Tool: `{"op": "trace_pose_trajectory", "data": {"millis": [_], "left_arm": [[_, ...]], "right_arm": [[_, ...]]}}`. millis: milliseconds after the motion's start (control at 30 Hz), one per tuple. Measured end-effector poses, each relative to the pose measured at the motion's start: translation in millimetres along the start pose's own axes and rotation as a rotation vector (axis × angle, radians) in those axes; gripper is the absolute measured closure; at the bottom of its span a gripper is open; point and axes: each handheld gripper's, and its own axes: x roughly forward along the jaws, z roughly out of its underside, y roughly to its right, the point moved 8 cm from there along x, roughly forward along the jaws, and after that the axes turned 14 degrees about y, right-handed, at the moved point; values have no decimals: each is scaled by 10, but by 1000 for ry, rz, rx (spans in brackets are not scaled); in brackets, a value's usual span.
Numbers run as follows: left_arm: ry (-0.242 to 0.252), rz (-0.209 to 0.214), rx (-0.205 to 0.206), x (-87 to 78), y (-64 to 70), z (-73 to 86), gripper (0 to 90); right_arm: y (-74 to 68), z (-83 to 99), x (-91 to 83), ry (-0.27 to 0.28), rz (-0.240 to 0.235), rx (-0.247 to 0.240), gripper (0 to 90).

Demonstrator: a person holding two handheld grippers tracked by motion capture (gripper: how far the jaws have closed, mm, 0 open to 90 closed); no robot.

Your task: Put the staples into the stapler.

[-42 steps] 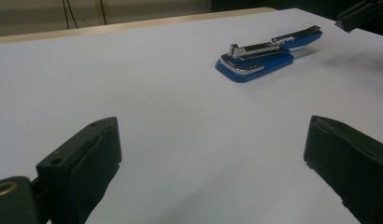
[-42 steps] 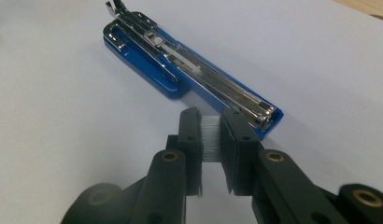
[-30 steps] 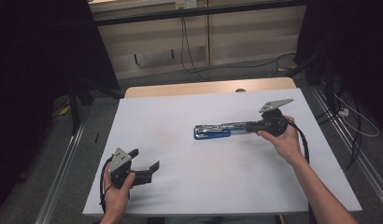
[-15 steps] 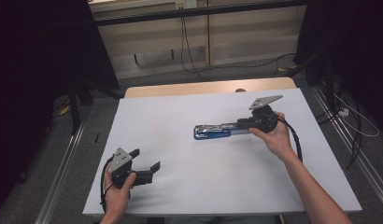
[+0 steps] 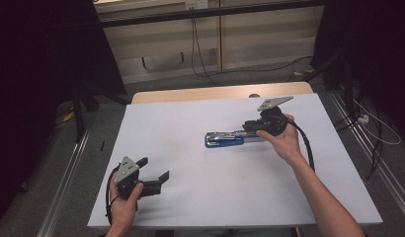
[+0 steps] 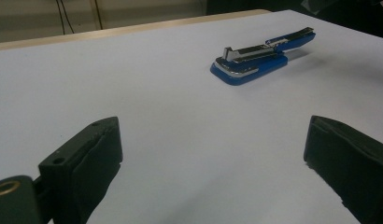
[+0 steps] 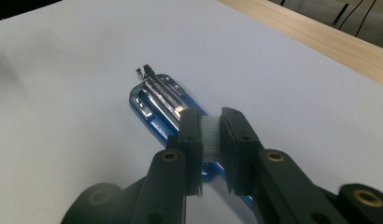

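Pinching stapler (image 7: pixel 161 100), right gripper (image 7: pixel 209 128)

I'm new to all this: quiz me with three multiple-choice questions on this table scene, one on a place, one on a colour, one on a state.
1. Where does the stapler lie?
A. on the white table cover
B. on the floor
C. in a box

2. What colour is the stapler's body?
A. red
B. blue
C. green

3. How do the left gripper's jaws stand?
A. clamped on the stapler
C. pressed together
B. wide apart

Answers:
1 A, it rests flat on the white sheet.
2 B, blue with silver metal in both gripper views.
3 B, bare cover shows between them, while the right gripper pinches something pale at the stapler.
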Motion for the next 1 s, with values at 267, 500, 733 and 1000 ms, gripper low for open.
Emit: {"op": "trace_pose_trajectory", "data": {"millis": [267, 500, 733, 1000], "left_arm": [[-3, -2, 0, -3, -13, 5, 46], [2, -2, 0, -10, -17, -2, 46], [3, -2, -1, -5, -16, -2, 45], [3, -13, 2, -11, -31, -3, 37]], "right_arm": [[-37, -82, 104, 6, -14, -13, 795], [-47, -151, 200, 8, -18, -20, 794], [-35, -202, 302, 7, -18, -18, 795], [-57, -199, 470, -10, -38, -29, 795]]}}
